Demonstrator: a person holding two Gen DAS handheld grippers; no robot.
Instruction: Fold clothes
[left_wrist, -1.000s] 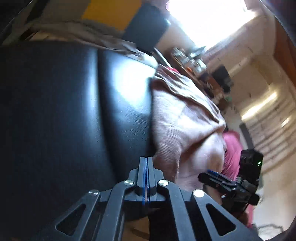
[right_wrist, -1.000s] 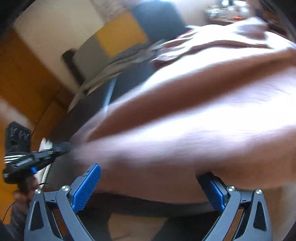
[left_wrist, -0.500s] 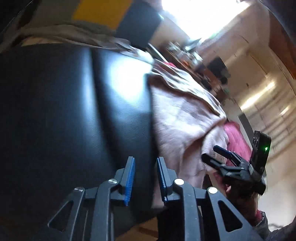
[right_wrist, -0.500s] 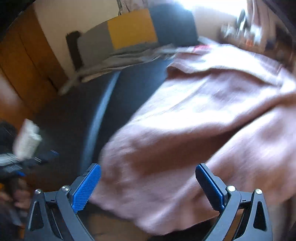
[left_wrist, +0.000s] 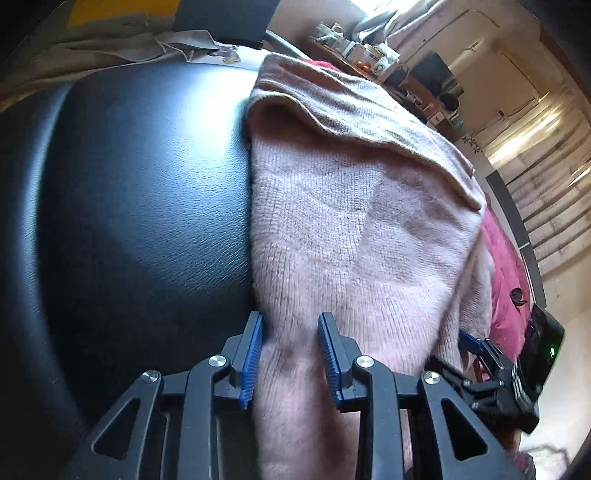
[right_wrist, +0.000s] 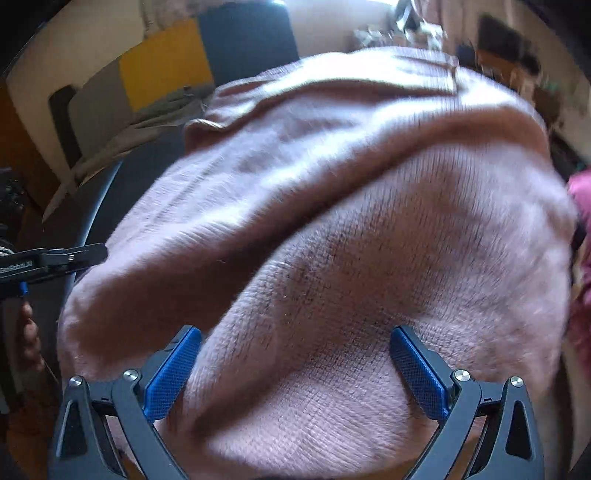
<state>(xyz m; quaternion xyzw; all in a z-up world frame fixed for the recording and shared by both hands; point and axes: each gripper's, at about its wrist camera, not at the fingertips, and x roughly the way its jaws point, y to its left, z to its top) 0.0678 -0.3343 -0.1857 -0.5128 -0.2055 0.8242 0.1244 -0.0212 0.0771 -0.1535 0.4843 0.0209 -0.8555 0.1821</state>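
Note:
A pale pink knitted sweater (left_wrist: 354, 229) lies on a black leather seat (left_wrist: 140, 206), with its near edge hanging over the front. My left gripper (left_wrist: 291, 354) is open with its blue pads on either side of the sweater's left near edge. My right gripper (right_wrist: 295, 369) is open wide over the near edge of the sweater (right_wrist: 332, 240), further right. It also shows in the left wrist view (left_wrist: 480, 354) at the lower right. The left gripper shows in the right wrist view (right_wrist: 55, 258) at the left edge.
A darker pink garment (left_wrist: 506, 273) lies to the right of the sweater. Beige cloth (left_wrist: 110, 48) is draped at the back of the seat, below yellow and dark cushions (right_wrist: 166, 62). A cluttered shelf (left_wrist: 373, 55) stands behind.
My left gripper has opened from shut and moved right onto the sweater's edge. My right gripper stayed open and moved in closer over the sweater.

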